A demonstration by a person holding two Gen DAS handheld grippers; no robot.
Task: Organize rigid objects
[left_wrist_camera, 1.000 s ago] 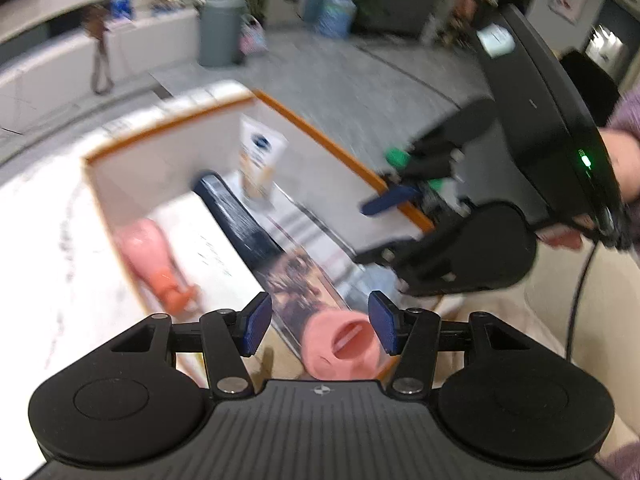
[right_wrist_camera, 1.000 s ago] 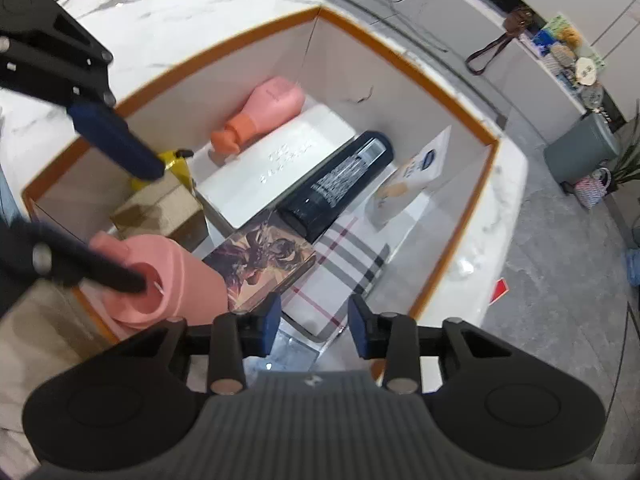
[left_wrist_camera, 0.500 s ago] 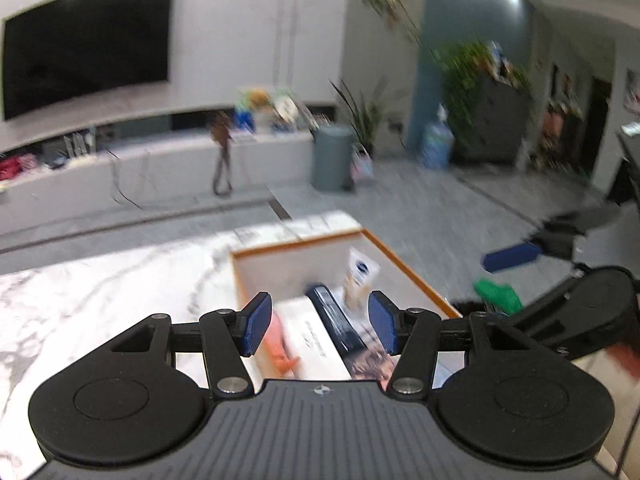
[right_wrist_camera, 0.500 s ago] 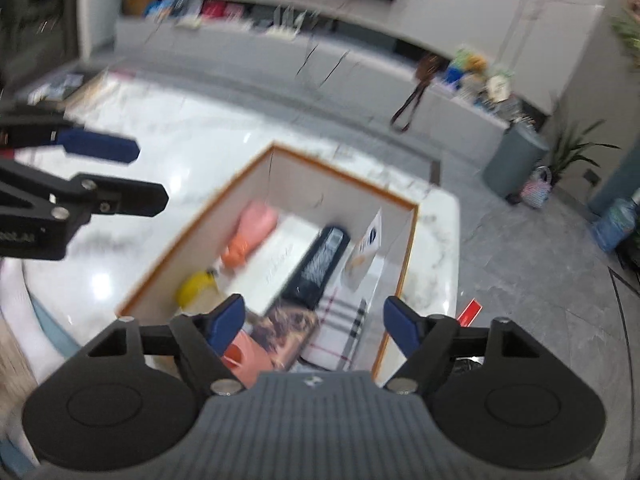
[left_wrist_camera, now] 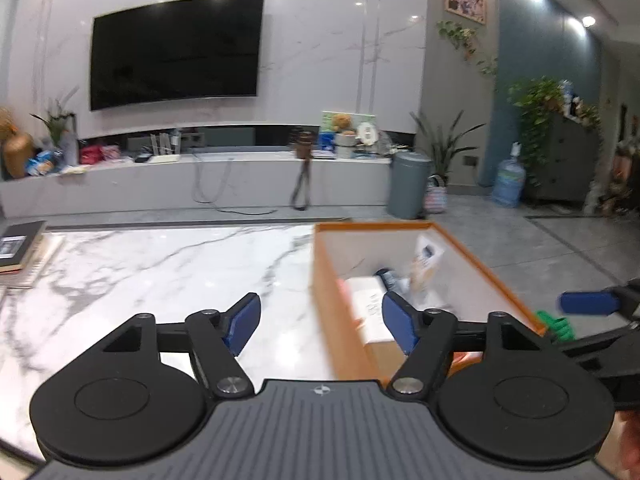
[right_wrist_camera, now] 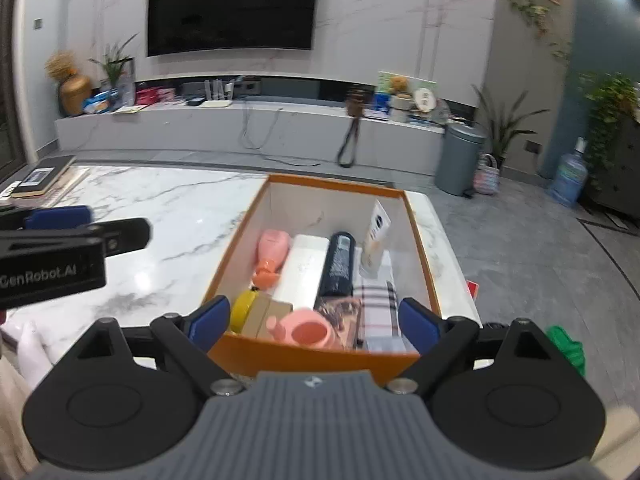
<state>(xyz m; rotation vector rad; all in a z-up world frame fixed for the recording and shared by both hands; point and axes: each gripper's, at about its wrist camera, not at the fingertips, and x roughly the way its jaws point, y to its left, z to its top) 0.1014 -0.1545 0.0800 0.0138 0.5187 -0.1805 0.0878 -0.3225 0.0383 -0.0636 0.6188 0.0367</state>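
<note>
Right gripper (right_wrist_camera: 314,322): jaws just spread wide, nothing between them. Left gripper (left_wrist_camera: 320,322): likewise spread, empty. Orange-rimmed box (right_wrist_camera: 312,354) on marble table (right_wrist_camera: 176,220), holding pink cup (right_wrist_camera: 308,330), black bottle (right_wrist_camera: 339,266), white carton (right_wrist_camera: 302,270).

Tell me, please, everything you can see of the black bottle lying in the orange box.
The black bottle is a dark, glossy cylinder with pale printed text along its side; the print is too small to read. It lies on its side in the orange box, lengthwise, one end toward the far wall. The white box lies along its left side and the white tube leans just to its right. Its near end meets the patterned box. Neither claw touches it.
</note>
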